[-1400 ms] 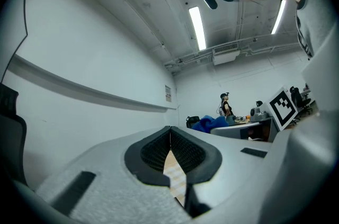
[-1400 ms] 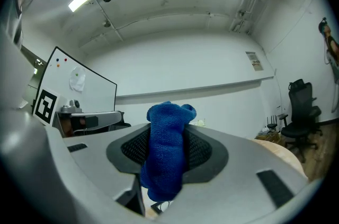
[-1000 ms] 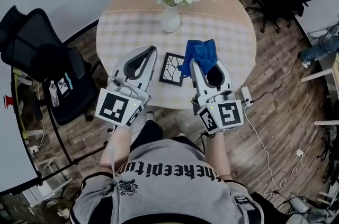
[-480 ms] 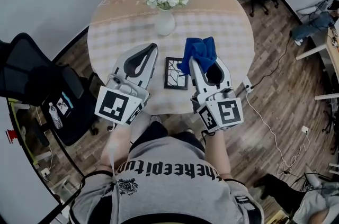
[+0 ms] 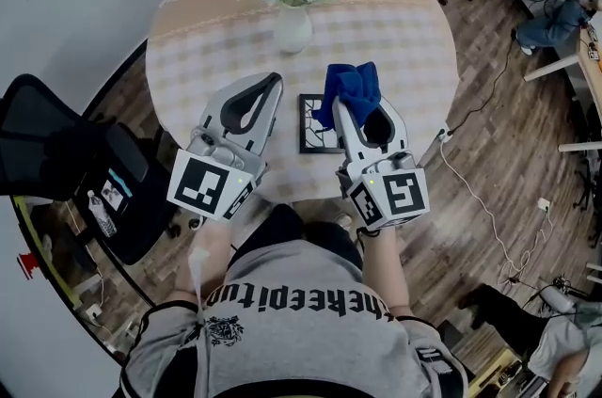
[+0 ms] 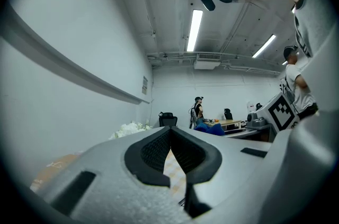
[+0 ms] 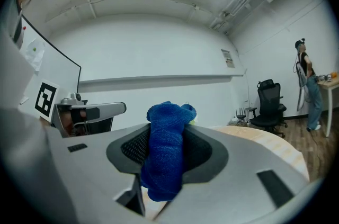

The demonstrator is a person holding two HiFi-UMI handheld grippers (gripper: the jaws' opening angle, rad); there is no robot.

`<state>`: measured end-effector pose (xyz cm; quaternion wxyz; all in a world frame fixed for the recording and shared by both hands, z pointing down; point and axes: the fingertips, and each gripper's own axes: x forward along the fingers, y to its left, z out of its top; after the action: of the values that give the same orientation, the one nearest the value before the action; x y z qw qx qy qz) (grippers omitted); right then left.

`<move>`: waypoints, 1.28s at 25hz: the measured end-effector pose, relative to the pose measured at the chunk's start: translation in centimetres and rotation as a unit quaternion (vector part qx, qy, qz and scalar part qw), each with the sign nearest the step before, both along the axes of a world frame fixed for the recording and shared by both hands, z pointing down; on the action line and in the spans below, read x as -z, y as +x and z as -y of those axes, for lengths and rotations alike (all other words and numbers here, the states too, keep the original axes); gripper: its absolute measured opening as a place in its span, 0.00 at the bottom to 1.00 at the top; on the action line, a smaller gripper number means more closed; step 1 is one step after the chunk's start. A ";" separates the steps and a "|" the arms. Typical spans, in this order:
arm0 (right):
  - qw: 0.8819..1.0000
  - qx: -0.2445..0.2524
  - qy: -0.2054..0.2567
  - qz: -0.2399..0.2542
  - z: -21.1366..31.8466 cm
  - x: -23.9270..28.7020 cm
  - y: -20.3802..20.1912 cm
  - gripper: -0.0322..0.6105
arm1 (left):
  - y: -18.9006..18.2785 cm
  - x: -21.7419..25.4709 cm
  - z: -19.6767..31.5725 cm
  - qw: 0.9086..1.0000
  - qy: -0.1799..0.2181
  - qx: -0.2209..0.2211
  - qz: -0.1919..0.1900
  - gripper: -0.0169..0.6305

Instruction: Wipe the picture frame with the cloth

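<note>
On round table (image 5: 212,24), near edge | picture frame (image 5: 317,127) lies flat between both grippers | right gripper (image 5: 350,108) jaws pinch bunched blue cloth (image 7: 166,157) over frame's far right corner | left gripper (image 5: 274,82) jaws pressed together, empty, beside frame

In the head view, the right tool (image 5: 357,109) and the bunched blue cloth (image 5: 350,90) clamped in it cover the right side of the black rectangular picture frame (image 5: 314,125). That tool and the left tool (image 5: 271,84) overlap the near edge of the round checked worktop (image 5: 414,48). In the right gripper view the cloth fills the gap between the jaws and blocks whatever lies beyond. In the left gripper view only a sliver of worktop shows below the touching jaw tips, and a distant standing person (image 6: 197,109) is too small for detail.
</note>
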<state>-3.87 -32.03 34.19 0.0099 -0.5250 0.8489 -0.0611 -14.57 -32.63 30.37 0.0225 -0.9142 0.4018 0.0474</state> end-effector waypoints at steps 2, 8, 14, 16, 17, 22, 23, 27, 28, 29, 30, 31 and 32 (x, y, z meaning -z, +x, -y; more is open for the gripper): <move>1.000 -0.003 -0.014 0.000 0.2 -1.2 -0.2 0.29 | -0.1 -0.8 0.3 1.000 -0.008 -0.005 0.000 0.05; 0.998 -0.015 -0.061 -0.001 0.8 -5.0 -0.5 0.29 | -0.1 -3.1 1.3 0.999 -0.035 -0.016 -0.003 0.05; 0.994 -0.018 -0.109 -0.005 1.2 -8.8 -0.8 0.29 | -0.2 -4.8 1.8 0.998 -0.053 -0.020 -0.003 0.05; 0.992 -0.016 -0.128 -0.007 1.4 -10.3 -1.1 0.29 | -0.4 -5.3 1.9 0.998 -0.059 -0.020 -0.003 0.05; 0.990 -0.015 -0.138 -0.009 1.5 -11.0 -1.2 0.29 | -0.5 -5.5 2.0 0.998 -0.061 -0.019 -0.003 0.05; 0.982 -0.010 -0.187 -0.026 2.3 -15.0 -2.3 0.29 | -1.3 -6.7 2.3 0.997 -0.073 -0.014 -0.005 0.05; 0.980 -0.010 -0.197 -0.029 2.5 -15.8 -2.5 0.29 | -1.4 -6.9 2.4 0.997 -0.074 -0.013 -0.005 0.05; 0.969 -0.016 -0.240 -0.051 3.2 -18.8 -3.1 0.29 | -2.3 -7.6 2.5 0.997 -0.082 -0.005 -0.005 0.05; 0.966 -0.019 -0.250 -0.058 3.4 -19.5 -3.2 0.29 | -2.6 -7.8 2.6 0.996 -0.085 -0.003 -0.006 0.05; 0.963 -0.021 -0.259 -0.065 3.6 -20.2 -3.2 0.30 | -2.9 -8.0 2.7 0.996 -0.087 0.000 -0.007 0.05; 0.960 -0.024 -0.268 -0.072 3.8 -20.8 -3.3 0.30 | -3.2 -8.2 2.7 0.996 -0.089 0.003 -0.008 0.05; 0.958 -0.026 -0.276 -0.079 4.0 -21.3 -3.4 0.30 | -3.5 -8.4 2.8 0.996 -0.092 0.006 -0.009 0.05; 0.955 -0.028 -0.284 -0.086 4.2 -21.9 -3.5 0.30 | -3.8 -8.6 2.9 0.996 -0.094 0.009 -0.009 0.05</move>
<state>-7.40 -36.26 56.06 -0.2108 -0.5331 0.7790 -0.2540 -18.34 -35.50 38.93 -0.0667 -0.9082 0.4128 0.0179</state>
